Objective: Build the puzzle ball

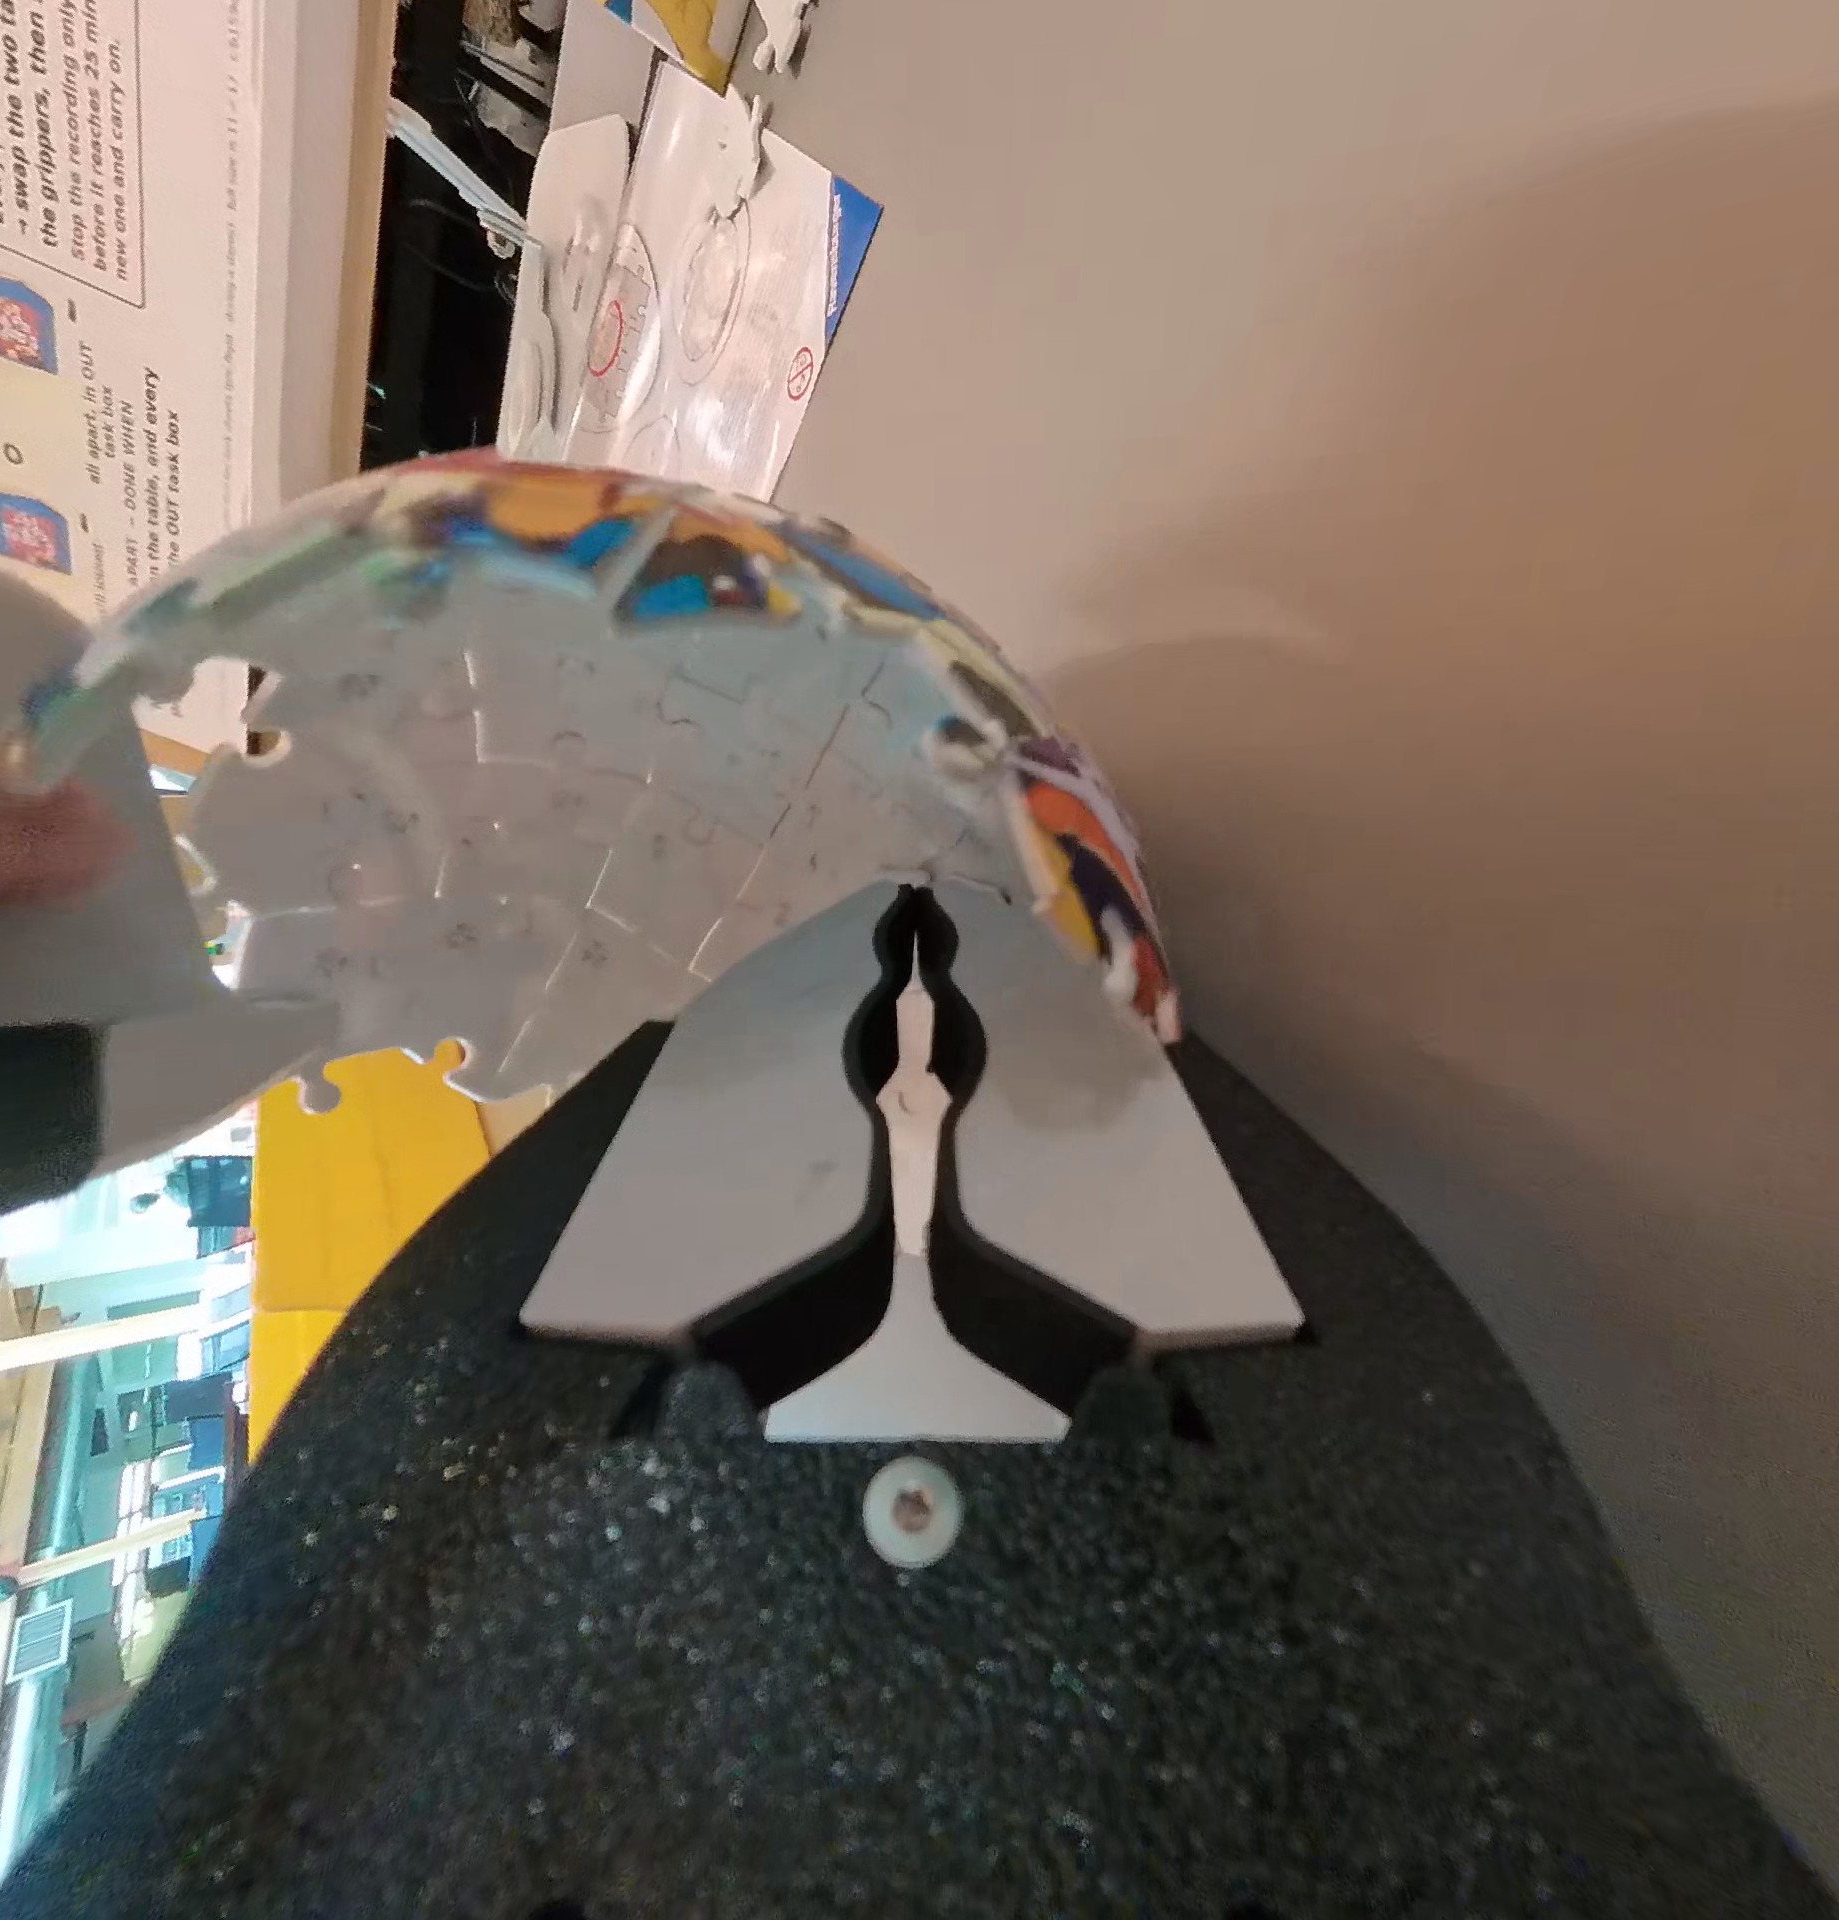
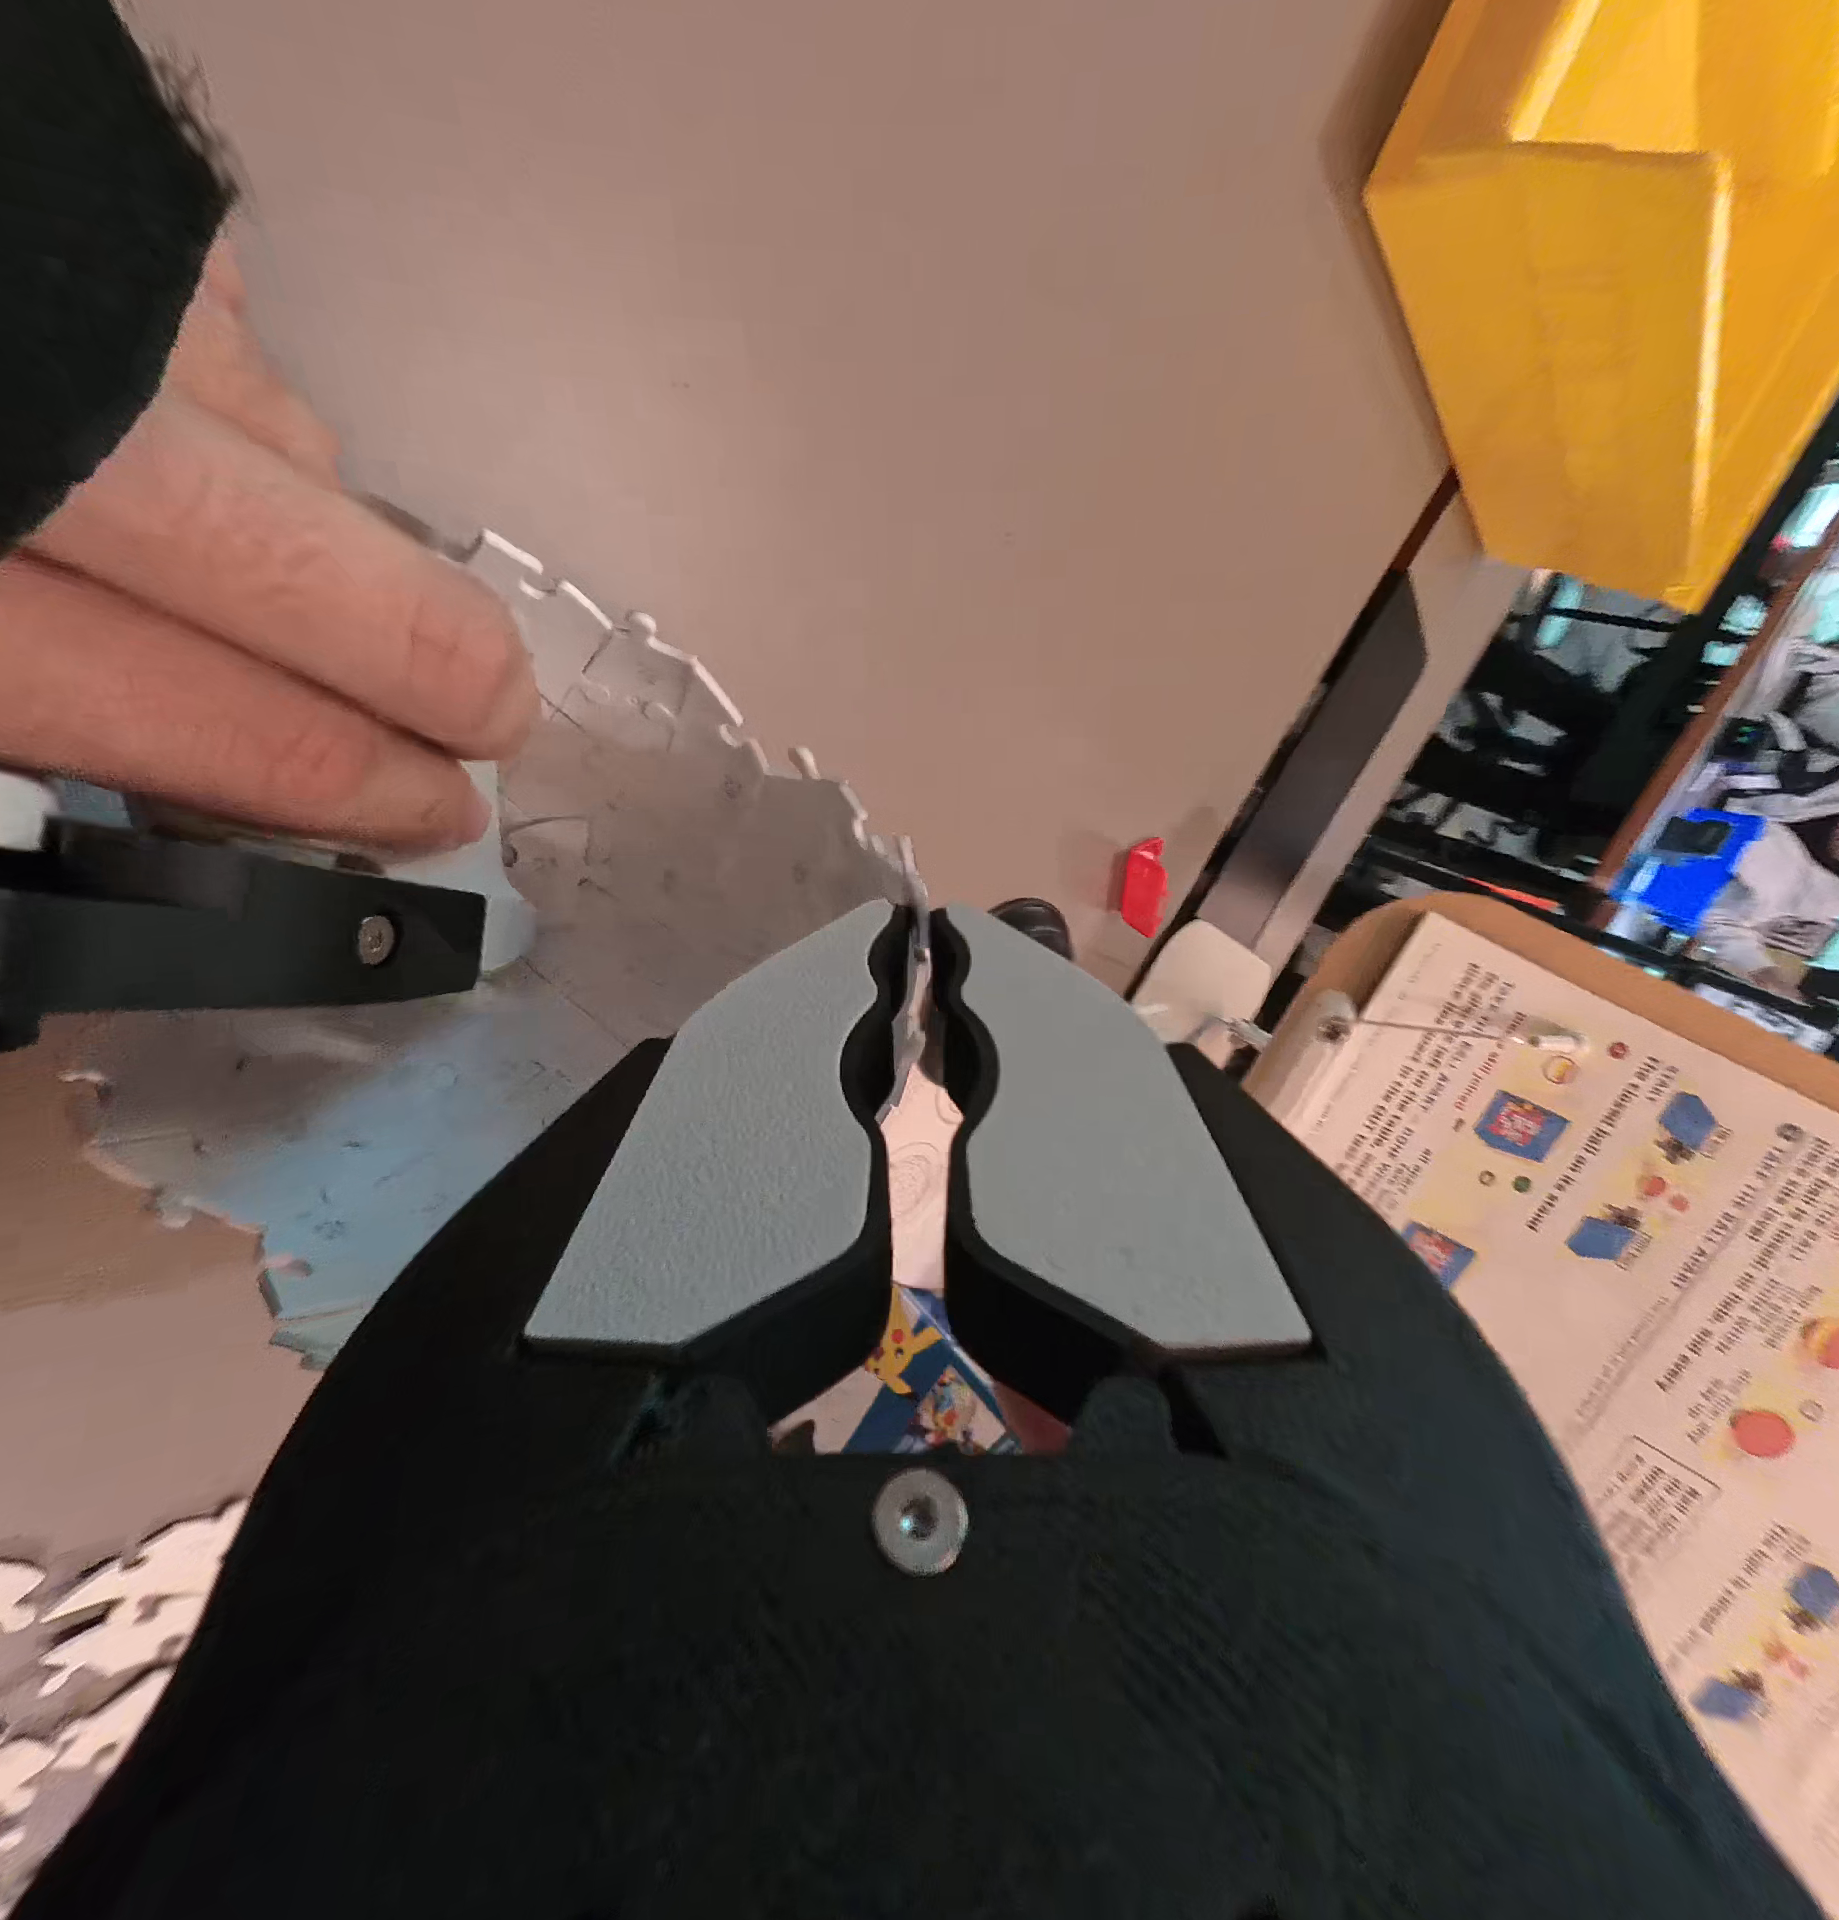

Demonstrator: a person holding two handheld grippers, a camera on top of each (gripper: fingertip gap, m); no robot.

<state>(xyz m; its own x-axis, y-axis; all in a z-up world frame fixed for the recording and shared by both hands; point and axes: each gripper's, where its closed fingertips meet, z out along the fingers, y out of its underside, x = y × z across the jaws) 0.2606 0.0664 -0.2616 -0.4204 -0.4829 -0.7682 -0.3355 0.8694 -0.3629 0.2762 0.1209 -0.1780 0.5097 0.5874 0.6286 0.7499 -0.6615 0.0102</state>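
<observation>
Puzzle-ball shell (image 1: 603, 790), a curved dome of joined grey-backed pieces with colourful printed outsides, fills mid-frame in our left wrist view. Our left gripper (image 1: 917, 902) pinches its lower edge; our right gripper (image 2: 920, 920) clamps its jagged rim at frame centre.

Puzzle shell's (image 1: 603, 790) left rim behind blurred fingers (image 1: 21, 831), off-frame

puzzle shell (image 1: 624, 790) between left tongs (image 1: 917, 904) and right tongs (image 2: 920, 920)
</observation>
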